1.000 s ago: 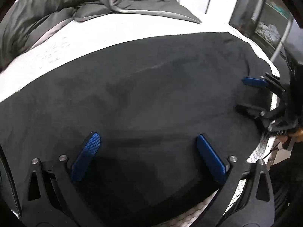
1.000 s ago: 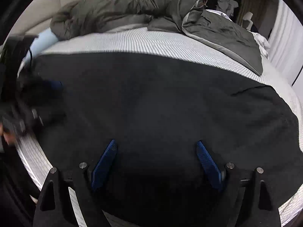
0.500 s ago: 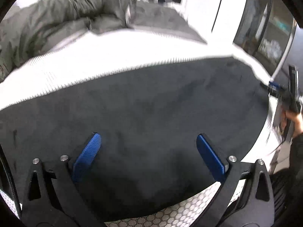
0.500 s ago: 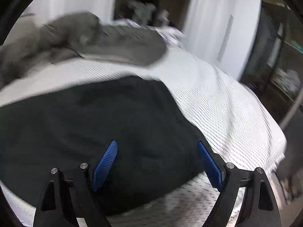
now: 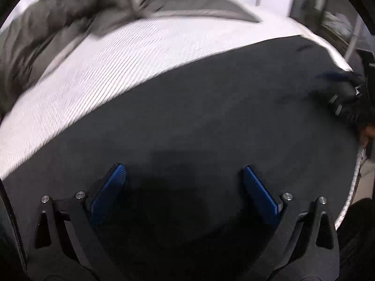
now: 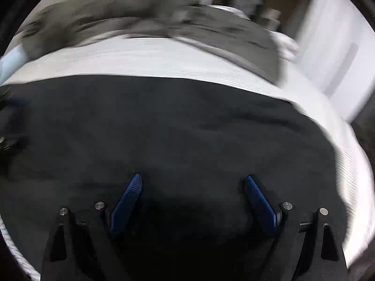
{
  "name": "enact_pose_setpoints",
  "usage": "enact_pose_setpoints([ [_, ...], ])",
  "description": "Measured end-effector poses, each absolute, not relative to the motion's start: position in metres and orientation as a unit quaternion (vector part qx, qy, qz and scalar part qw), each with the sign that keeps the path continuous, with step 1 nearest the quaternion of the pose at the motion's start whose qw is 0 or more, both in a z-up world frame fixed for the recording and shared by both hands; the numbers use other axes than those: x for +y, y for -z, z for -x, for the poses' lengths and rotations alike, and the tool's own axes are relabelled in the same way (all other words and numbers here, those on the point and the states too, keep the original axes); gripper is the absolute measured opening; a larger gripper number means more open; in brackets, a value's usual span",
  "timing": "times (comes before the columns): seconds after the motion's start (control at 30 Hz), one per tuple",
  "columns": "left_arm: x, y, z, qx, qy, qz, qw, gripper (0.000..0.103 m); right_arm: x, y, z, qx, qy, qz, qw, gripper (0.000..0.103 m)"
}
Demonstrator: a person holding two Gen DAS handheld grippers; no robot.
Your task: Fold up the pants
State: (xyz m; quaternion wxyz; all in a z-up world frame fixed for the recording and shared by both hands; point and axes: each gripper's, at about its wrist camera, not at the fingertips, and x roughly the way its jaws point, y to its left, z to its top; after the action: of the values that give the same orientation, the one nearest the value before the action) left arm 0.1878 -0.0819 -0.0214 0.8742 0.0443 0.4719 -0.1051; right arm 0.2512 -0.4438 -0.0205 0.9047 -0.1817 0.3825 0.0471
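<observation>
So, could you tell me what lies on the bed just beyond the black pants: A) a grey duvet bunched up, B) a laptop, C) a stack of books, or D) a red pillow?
A: beyond the black pants, a crumpled grey duvet lies across the white bed.

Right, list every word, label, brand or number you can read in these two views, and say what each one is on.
None can be read.
Black pants: plain dark cloth, no tag or print in view.
White bedsheet: woven texture only, no lettering.
Grey duvet: blurred, no text showing.
Left tool and right tool: blue pads and black frames carry no visible marking.
</observation>
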Motion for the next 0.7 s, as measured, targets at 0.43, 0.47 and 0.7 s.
enact_pose_setpoints([
  [0.43, -0.027, -0.027, -0.161, 0.368, 0.065, 0.036, 0.927, 0.097, -0.496, -0.011, -0.233, 0.31, 0.057, 0.123, 0.941, 0.095],
  [0.47, -0.03, -0.03, -0.161, 0.362, 0.067, 0.034, 0.929, 0.097, -0.485, -0.016, -0.224, 0.309, 0.036, 0.12, 0.943, 0.095],
  [0.7, -0.065, -0.034, -0.177, 0.354, 0.097, 0.055, 0.929, 0.097, -0.362, -0.004, -0.263, 0.373, -0.14, 0.066, 0.915, 0.095],
])
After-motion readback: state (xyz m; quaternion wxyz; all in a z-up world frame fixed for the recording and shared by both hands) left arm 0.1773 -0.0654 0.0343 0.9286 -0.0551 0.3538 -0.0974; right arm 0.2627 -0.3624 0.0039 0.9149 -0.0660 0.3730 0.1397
